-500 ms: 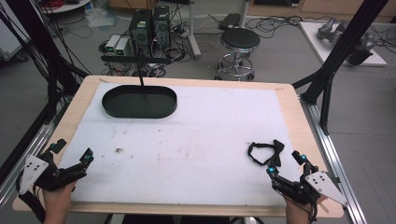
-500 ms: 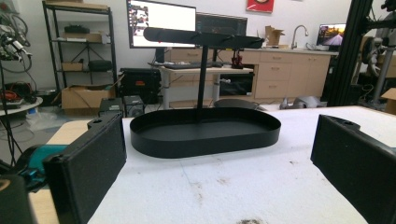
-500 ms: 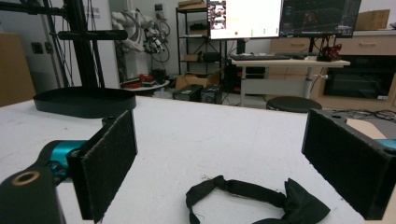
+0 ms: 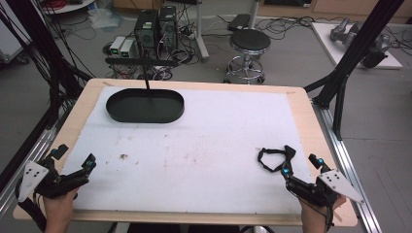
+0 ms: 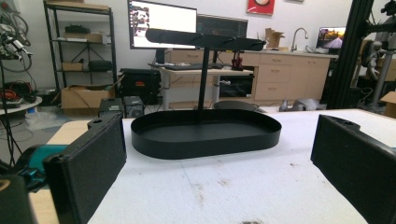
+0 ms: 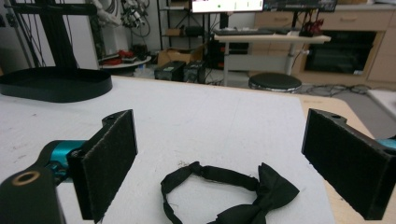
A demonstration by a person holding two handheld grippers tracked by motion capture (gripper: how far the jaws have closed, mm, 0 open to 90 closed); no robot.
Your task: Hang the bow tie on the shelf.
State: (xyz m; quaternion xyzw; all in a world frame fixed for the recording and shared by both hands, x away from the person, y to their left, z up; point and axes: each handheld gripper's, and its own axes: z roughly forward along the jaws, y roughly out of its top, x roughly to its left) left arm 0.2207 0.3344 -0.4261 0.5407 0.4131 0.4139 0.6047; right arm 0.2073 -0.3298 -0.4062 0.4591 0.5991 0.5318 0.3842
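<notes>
— Two grippers are waiting at the near edge of the table, and nothing is being held yet. The right gripper (image 4: 301, 164) is standing with its jaws spread wide, and the black bow tie (image 4: 275, 158) is lying on the white mat just ahead of them, not touching either pad.

— Is the tie sitting between the jaws?

— Not quite. In the right gripper view the bow tie (image 6: 233, 193) is lying ahead of and slightly below the gap, its strap looping toward the left pad and its bow nearer the right one. Whether the strap is buckled closed is hard to judge from here.

— And the other hand?

— The left gripper (image 4: 75, 156) is also gaping wide and empty, with bare mat between its jaws. Far ahead of it the black oval tray (image 5: 205, 133) is sitting with its post and crossbar (image 5: 205, 39) rising over it, the bar looking empty.

— So how much is done?

— By the look of it, nothing is finished. The tie is still flat on the mat, well apart from the stand, across the table from the right gripper. The pickup, the carry and the placing on that tray or bar all appear to be waiting.
</notes>
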